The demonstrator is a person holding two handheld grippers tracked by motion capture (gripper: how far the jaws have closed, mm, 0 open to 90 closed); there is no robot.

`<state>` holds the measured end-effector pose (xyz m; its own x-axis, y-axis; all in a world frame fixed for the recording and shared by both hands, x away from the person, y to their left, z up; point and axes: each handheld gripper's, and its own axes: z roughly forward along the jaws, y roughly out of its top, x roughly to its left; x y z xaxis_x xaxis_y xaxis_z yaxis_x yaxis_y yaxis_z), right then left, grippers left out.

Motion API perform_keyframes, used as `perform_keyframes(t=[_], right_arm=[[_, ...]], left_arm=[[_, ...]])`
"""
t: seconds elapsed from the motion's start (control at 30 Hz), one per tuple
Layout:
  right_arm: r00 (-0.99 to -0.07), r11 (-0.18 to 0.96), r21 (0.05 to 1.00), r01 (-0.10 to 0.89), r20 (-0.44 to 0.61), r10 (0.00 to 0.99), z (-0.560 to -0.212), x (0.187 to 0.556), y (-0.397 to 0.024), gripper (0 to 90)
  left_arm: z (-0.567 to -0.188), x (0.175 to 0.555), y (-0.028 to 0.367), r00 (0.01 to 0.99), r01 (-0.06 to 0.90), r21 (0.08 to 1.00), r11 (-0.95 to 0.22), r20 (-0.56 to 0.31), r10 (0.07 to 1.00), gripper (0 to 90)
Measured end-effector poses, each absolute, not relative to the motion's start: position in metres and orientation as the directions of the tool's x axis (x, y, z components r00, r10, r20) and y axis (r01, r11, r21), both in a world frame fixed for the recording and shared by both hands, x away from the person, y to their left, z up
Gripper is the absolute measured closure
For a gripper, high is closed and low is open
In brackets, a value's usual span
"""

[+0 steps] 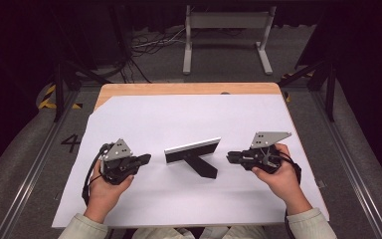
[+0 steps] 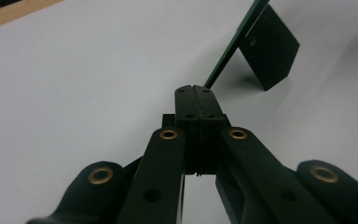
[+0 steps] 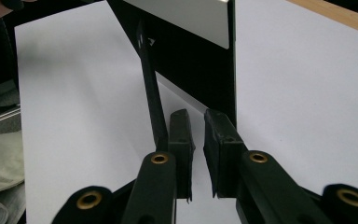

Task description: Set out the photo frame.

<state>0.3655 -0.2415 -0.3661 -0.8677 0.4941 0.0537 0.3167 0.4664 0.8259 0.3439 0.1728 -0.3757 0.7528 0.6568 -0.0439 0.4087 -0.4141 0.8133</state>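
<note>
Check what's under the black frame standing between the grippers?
The black frame stands on the white sheet, propped by its black back leg. The sheet covers most of the wooden table.

Two matte black handheld grippers, left one (image 1: 140,160) and right one (image 1: 231,156), chunky plastic look. Grey three-cornered plate (image 1: 119,149) with small dark holes on top of each. Black cable (image 1: 87,181) trailing off the back of the left. Up close: flat black linkage arms, brass-ringed pivot holes (image 2: 168,135), squared-off black pads (image 3: 181,129) with scuffed edges. Pale, cream-coloured sleeves (image 1: 307,222) on both forearms.
</note>
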Motion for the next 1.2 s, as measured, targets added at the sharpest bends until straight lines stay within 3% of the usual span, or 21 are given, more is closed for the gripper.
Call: perform_keyframes(t=[0.37,1.2], right_arm=[[-0.864,0.466,0.824,0.322,0.054,0.501,-0.368,0.367,-0.242,81.4],[-0.860,0.468,0.828,0.308,0.033,0.509,-0.364,0.366,-0.241,83.9]], left_arm=[[-0.398,0.364,0.150,0.747,0.455,0.799,-0.393,-0.102,0.658,90.0],[-0.429,0.396,0.124,0.751,0.484,0.754,-0.444,-0.098,0.653,90.0]])
